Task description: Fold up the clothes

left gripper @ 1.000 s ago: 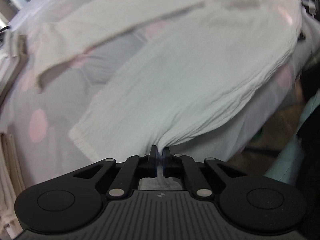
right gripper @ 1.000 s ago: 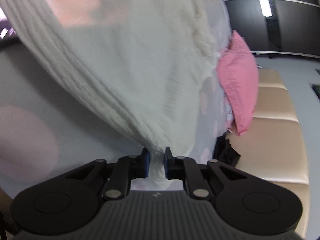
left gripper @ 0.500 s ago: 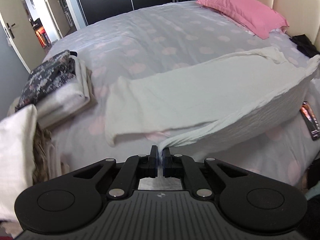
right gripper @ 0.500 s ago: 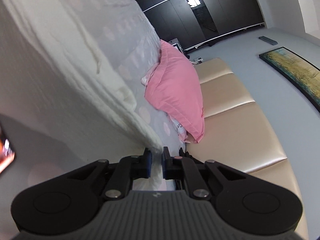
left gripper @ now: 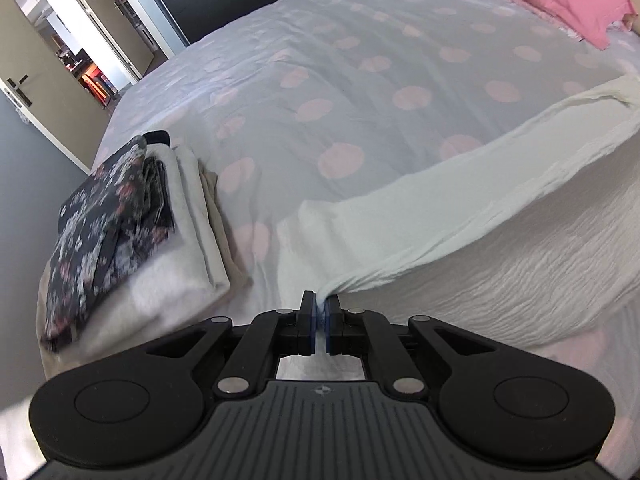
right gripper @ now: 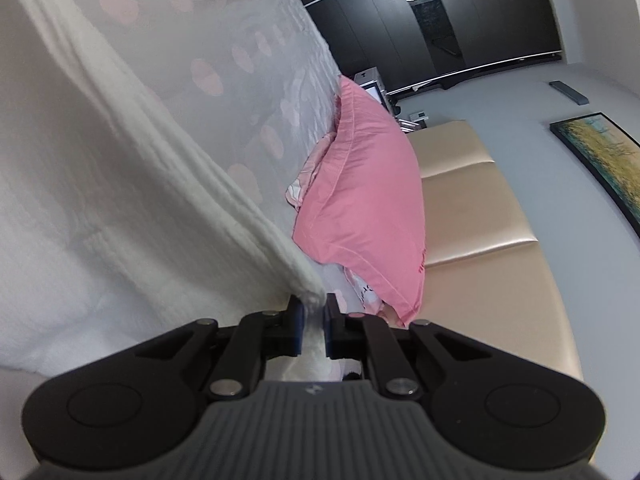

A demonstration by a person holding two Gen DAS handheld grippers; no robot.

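Observation:
A white crinkled garment (left gripper: 460,216) lies stretched across the near edge of the bed, folded lengthwise, with part of it hanging over the side. My left gripper (left gripper: 320,304) is shut on one corner of it, low at the bed's front edge. In the right wrist view the same white garment (right gripper: 132,184) fills the left half, and my right gripper (right gripper: 313,308) is shut on its other end, close to the pink pillow (right gripper: 368,208).
A stack of folded clothes (left gripper: 132,216) with a dark floral piece on top sits on the bed's left corner. The bedspread (left gripper: 360,80) is grey with pink dots. A beige padded headboard (right gripper: 480,216) stands behind the pillow. An open doorway (left gripper: 80,52) is at far left.
The garment was hanging in the air a second ago; both grippers have brought it down and forward, and it now lies spread along the bed's near edge.

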